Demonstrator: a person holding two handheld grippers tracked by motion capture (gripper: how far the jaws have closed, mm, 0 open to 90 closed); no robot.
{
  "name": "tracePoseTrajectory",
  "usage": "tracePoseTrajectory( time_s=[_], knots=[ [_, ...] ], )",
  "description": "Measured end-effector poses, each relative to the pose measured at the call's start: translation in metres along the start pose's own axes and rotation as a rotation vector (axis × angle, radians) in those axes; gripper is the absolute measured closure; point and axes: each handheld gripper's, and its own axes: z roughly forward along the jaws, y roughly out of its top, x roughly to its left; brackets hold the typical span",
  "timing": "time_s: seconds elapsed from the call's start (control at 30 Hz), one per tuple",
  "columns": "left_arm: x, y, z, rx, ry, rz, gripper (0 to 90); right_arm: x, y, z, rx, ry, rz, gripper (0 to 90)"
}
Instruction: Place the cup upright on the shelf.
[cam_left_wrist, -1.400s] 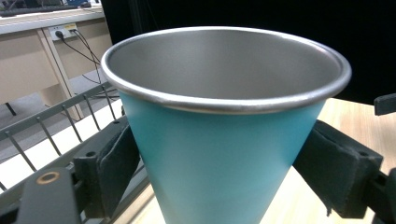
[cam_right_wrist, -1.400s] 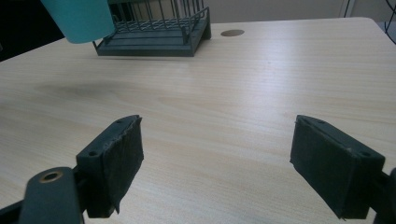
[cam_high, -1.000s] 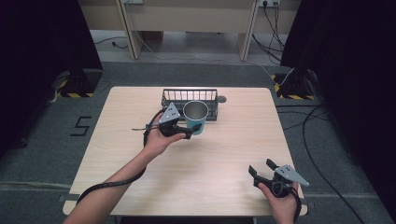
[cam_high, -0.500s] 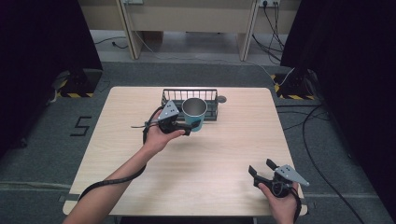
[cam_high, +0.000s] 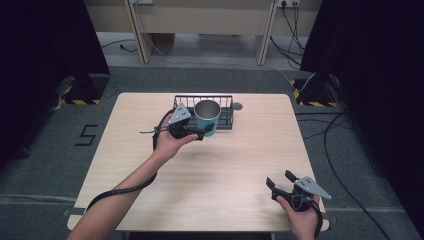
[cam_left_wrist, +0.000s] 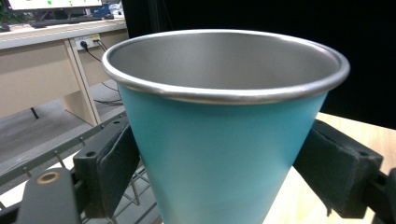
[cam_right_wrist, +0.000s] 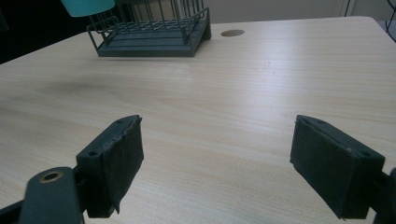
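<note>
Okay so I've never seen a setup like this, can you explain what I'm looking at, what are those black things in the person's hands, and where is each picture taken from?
A person sits at a wooden table, holding a two-jawed clamp tool in each hand. One picture looks down from above. The other two come from small cameras riding on each tool, looking out between its black jaws. The left hand-held gripper is shut on a teal metal cup, holding it up by a dark wire basket at the table's far side. The right hand-held gripper sits near the front edge, jaws open, holding nothing.
</note>
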Motion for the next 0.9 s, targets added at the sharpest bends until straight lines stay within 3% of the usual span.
tracePoseTrajectory(
  time_s=[0.9],
  knots=[
    [0.017, 0.012, 0.005, -0.012, 0.055, -0.009, 16.2, -0.001, 0.000, 0.000, -0.002, -0.001, 0.000, 17.9]
  ],
)
